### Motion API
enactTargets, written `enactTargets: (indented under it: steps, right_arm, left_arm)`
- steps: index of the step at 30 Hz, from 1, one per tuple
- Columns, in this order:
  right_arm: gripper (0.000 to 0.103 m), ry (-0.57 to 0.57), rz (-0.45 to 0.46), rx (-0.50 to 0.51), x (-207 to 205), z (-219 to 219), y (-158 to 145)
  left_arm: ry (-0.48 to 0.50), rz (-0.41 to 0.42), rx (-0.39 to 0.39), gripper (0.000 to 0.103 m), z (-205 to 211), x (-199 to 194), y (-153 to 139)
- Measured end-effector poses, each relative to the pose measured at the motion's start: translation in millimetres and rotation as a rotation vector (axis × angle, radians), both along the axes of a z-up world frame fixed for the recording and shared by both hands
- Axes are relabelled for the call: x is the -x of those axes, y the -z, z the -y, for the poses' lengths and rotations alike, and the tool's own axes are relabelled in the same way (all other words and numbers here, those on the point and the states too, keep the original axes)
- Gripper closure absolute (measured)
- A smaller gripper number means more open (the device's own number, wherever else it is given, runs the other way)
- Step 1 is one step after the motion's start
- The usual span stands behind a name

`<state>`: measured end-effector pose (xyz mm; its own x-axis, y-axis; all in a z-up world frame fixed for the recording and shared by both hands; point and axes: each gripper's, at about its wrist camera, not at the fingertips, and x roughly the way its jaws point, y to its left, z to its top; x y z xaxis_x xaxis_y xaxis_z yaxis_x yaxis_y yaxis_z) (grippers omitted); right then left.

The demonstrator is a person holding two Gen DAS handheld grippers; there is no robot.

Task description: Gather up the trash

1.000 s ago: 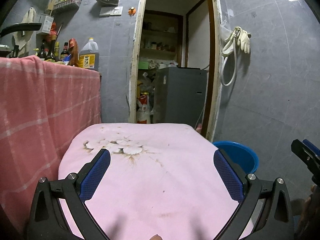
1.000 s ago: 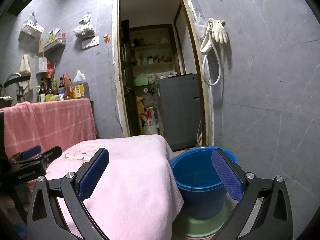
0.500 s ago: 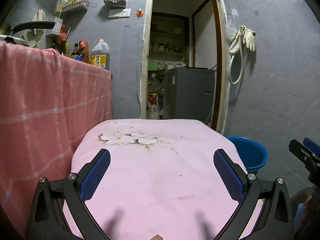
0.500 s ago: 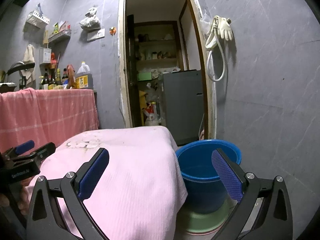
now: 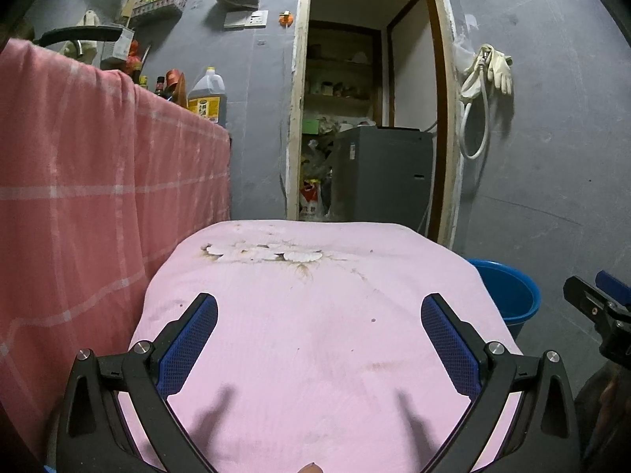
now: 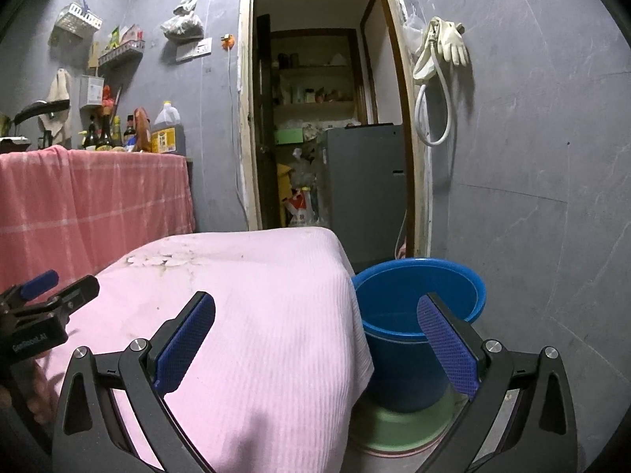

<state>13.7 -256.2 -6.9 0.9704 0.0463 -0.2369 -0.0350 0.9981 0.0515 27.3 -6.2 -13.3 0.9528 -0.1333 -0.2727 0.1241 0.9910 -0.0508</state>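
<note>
Trash here means the pale, flat scraps (image 5: 262, 253) lying in a loose cluster on the pink cloth (image 5: 315, 354) that covers the table; in your left wrist view they sit at about 12 o'clock from the tool, toward the far edge, ringed by brownish stains. Your left gripper (image 5: 318, 349) hovers over the near half of that cloth with its blue-padded fingers (image 5: 188, 349) spread wide apart and nothing between them; two finger shadows fall on the cloth just beneath. At 3 o'clock in that view you can see the tip of your right gripper (image 5: 599, 307), well clear of the scraps.

From your right wrist view, the right gripper (image 6: 315, 347) also stands wide apart and empty, one pad (image 6: 185, 349) over the cloth's right side and the other in front of the blue bucket (image 6: 418, 315). That bucket stands on the floor just beside the table's right corner, at about 1 o'clock, resting on a green disc (image 6: 398, 425); its inside looks empty as far as you can see. The scraps (image 6: 157, 260) lie at 10 o'clock in this view, and your left gripper (image 6: 51, 295) shows at 9 o'clock above the cloth.

Beyond the table, a red checked cloth (image 5: 79, 197) hangs at 9 o'clock, and an open doorway (image 5: 366, 118) stands at 12 o'clock.
</note>
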Motion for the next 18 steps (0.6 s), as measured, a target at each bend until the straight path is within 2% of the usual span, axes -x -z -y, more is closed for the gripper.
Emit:
enactTargets:
  steps: [18]
  right_arm:
    - [0.0, -0.011, 0.009, 0.006, -2.0, 0.1, 3.0]
  left_arm:
    - [-0.002, -0.005, 0.006, 0.002, -6.0, -1.7, 5.3]
